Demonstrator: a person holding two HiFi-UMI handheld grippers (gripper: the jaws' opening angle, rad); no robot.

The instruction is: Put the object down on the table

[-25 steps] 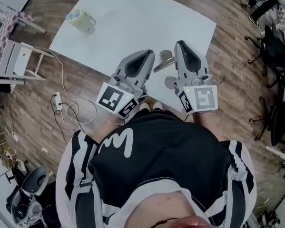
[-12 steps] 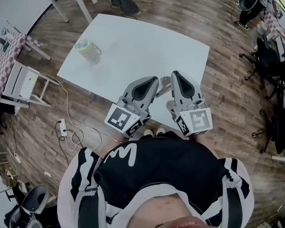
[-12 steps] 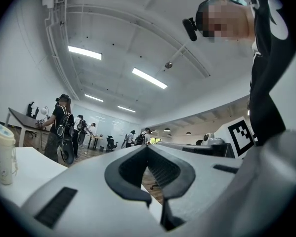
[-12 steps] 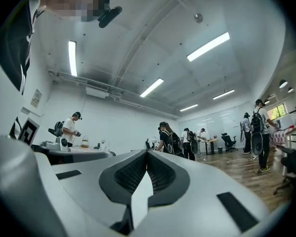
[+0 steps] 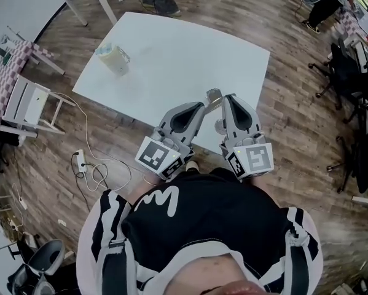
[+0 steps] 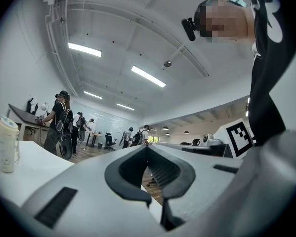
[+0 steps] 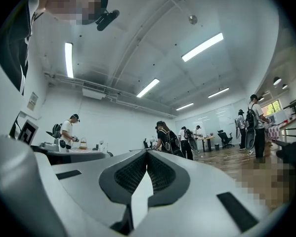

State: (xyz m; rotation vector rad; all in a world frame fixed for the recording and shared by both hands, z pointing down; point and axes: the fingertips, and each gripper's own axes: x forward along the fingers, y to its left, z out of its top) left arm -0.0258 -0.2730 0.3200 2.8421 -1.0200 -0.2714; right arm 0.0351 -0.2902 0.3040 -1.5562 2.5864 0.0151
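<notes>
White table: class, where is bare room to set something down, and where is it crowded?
Bare: the wide middle and far right of the white table, from the pale cup at its left end to the near edge. Crowded: that near edge, by the left tool and right tool.

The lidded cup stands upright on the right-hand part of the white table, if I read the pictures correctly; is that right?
Not quite: the lidded cup stands upright on the left-hand part of the white table, as the head view shows.
</notes>
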